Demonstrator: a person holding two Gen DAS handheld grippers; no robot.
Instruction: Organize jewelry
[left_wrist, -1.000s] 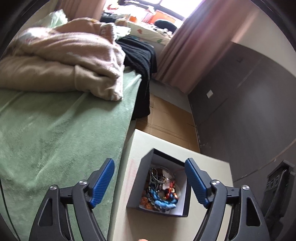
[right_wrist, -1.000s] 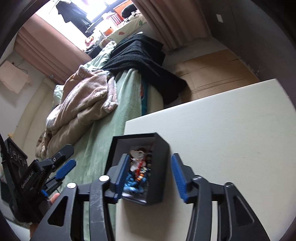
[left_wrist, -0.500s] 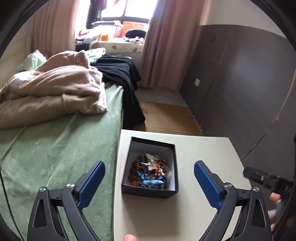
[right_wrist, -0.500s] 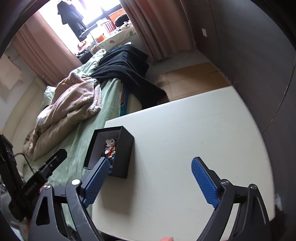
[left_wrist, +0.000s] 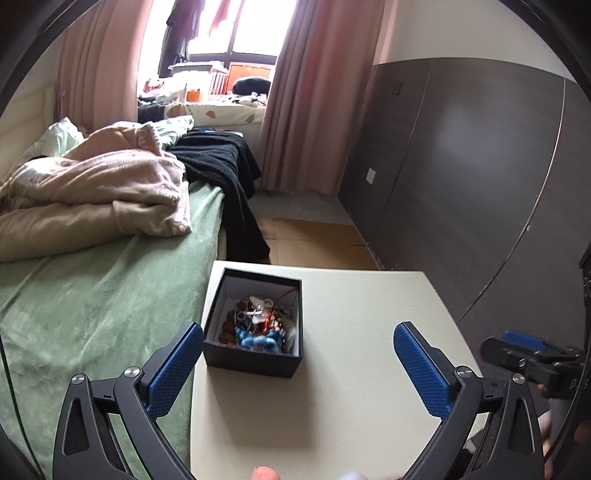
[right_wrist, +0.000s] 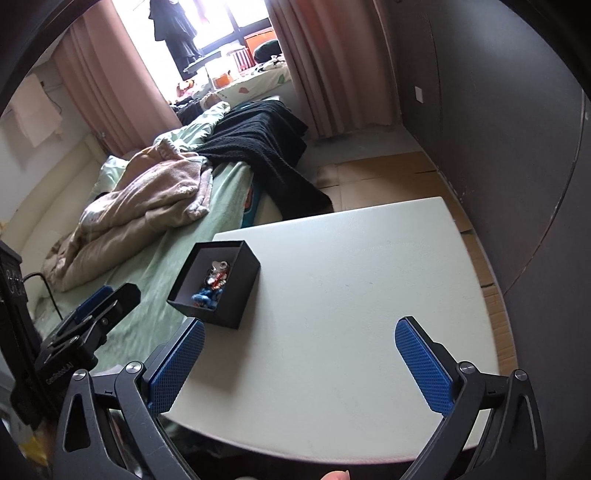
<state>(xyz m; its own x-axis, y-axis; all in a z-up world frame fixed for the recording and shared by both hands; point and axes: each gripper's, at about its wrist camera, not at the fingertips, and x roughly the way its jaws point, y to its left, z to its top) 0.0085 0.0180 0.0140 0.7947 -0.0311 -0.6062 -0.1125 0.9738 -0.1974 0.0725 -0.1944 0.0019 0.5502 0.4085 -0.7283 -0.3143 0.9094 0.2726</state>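
Holding both claws wide apart, left gripper and right gripper, low in frame, ready for the small black cardboard box of tangled beads.

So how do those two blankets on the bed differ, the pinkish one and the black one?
The pinkish blanket is fluffy and bunched in a heap on the green sheet; the black blanket is knitted and lies flatter. The pinkish blanket stays wholly on the bed, while the black blanket hangs over the edge toward the floor. Both are unfolded, lying next to each other.

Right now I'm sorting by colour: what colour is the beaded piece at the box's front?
Blue beaded piece, clearest in the left wrist view.
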